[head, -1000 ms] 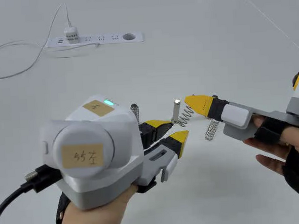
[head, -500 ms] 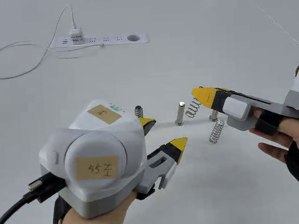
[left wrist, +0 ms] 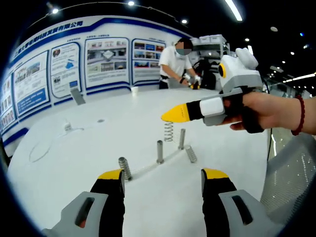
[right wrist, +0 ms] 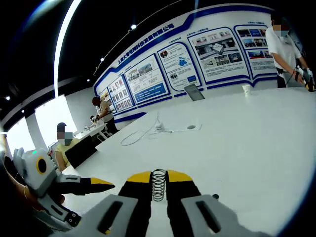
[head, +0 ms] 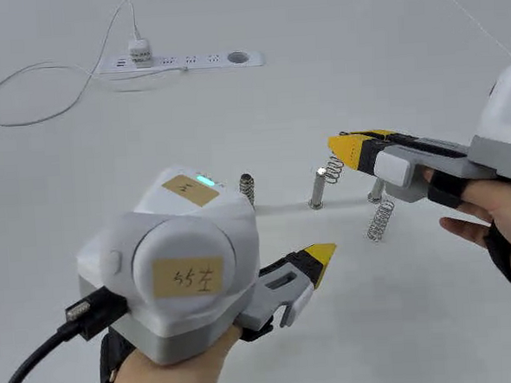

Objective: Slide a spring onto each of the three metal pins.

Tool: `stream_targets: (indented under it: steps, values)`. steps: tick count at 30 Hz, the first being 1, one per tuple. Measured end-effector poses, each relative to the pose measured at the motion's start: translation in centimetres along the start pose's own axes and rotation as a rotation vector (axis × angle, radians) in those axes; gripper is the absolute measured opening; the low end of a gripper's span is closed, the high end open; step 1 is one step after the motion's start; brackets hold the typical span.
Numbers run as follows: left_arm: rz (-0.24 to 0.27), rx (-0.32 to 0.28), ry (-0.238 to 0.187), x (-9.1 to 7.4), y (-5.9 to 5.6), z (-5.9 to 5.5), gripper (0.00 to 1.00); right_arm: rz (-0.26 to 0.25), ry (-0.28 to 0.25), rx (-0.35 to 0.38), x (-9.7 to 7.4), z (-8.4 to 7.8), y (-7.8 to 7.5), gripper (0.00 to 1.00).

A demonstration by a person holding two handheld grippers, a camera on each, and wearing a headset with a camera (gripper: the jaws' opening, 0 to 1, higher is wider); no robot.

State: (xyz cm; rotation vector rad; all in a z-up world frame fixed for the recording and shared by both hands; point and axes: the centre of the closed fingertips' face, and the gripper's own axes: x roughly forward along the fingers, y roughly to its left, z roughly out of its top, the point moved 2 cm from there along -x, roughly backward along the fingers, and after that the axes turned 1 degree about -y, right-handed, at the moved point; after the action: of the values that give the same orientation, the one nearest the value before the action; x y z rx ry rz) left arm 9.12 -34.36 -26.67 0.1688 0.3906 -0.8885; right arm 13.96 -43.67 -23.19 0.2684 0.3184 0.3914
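Three metal pins stand in a row on the white table. The left pin point(head: 248, 189) point(left wrist: 124, 168) wears a spring. The middle pin point(head: 317, 190) point(left wrist: 160, 151) is bare. The right pin point(head: 377, 190) point(left wrist: 181, 138) is partly behind my right gripper, and a loose spring point(head: 380, 220) point(left wrist: 190, 154) leans by it. My right gripper point(head: 340, 152) point(right wrist: 158, 178) is shut on another spring point(head: 333, 169) point(left wrist: 169, 131) point(right wrist: 158, 185), held just above and right of the middle pin. My left gripper point(head: 289, 239) point(left wrist: 163, 177) stands open and empty, short of the pins.
A white power strip point(head: 187, 63) with a plugged charger and a looping cable lies at the far side of the table point(head: 437, 319). A person point(left wrist: 177, 64) works beyond the table's far end, and other people point(right wrist: 64, 143) sit off to one side.
My right gripper has lifted its spring from beside the middle pin to above that pin's top. My left gripper has drawn back from the left pin toward me.
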Motion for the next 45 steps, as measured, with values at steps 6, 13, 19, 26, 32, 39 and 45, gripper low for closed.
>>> stream_targets:
  steps: [6, 13, 19, 26, 32, 39, 45]
  values:
    - [0.011, -0.005, 0.022, 0.1, 0.2, -0.5, 0.73, -0.008, 0.002, -0.063, 0.8, 0.2, -0.5, 0.11]
    - [0.009, -0.011, 0.034, 0.2, 0.2, -0.8, 0.8, -0.016, 0.006, -0.08, 1.3, 0.0, -1.0, 0.11]
    - [0.01, -0.009, 0.04, 0.3, 0.2, -0.9, 0.84, -0.016, 0.011, -0.102, 1.8, -0.3, -1.2, 0.11]
    - [0.005, -0.011, 0.043, 0.4, 0.1, -0.9, 0.87, -0.014, 0.024, -0.126, 2.0, -0.7, -1.2, 0.11]
    - [0.001, -0.018, 0.044, 0.4, 0.0, -0.9, 0.88, -0.016, 0.043, -0.159, 2.2, -1.3, -1.2, 0.11]
    - [0.0, -0.017, 0.052, 0.4, 0.0, -1.0, 0.86, -0.021, 0.049, -0.206, 2.4, -1.7, -1.1, 0.11]
    - [0.0, -0.014, 0.056, 0.4, 0.0, -1.1, 0.85, -0.026, 0.051, -0.228, 2.3, -1.7, -0.9, 0.11]
